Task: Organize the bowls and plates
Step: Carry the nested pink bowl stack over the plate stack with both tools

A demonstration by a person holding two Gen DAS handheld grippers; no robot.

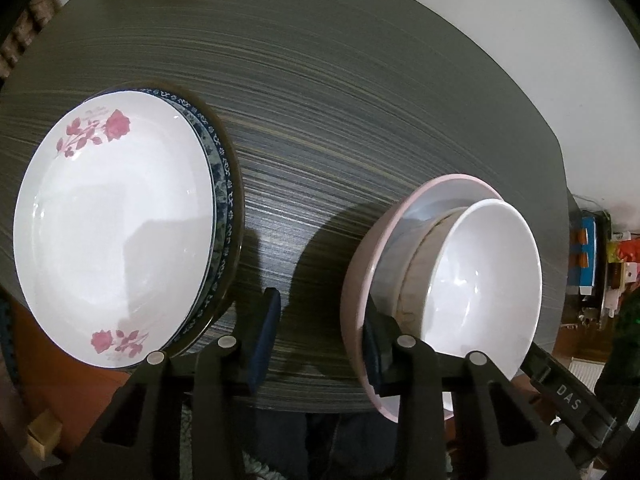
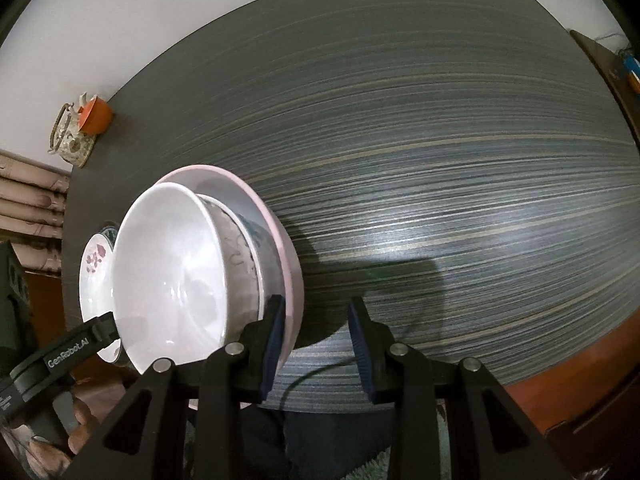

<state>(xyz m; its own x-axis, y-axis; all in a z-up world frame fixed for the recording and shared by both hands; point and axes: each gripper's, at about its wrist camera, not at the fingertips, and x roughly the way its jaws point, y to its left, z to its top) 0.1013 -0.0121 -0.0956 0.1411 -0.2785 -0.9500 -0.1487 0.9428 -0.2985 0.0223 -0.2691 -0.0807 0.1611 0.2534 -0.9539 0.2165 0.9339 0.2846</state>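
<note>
Two stacks of crockery at the near edge of a dark striped surface (image 2: 440, 160), tongs on either side of the bowl stack

Left tongs (image 1: 320, 340) spread wide apart — one blue pad over bare surface, the other touching or just beside the pink plate (image 1: 354, 288); whether anything is actually gripped, cannot tell. Right tongs (image 2: 316, 344) likewise apart, left pad just beside or touching the pink plate's rim, right pad free above the surface. On the pink plate: a marbled bowl (image 1: 420, 264), with a white bowl (image 1: 484, 276) nested inside. Farther left, a rose-patterned white plate (image 1: 112, 232) stacked on blue-patterned plates (image 1: 222, 184). At the far corner — a floral teapot (image 2: 70, 136) beside an orange cup (image 2: 96, 114)
</note>
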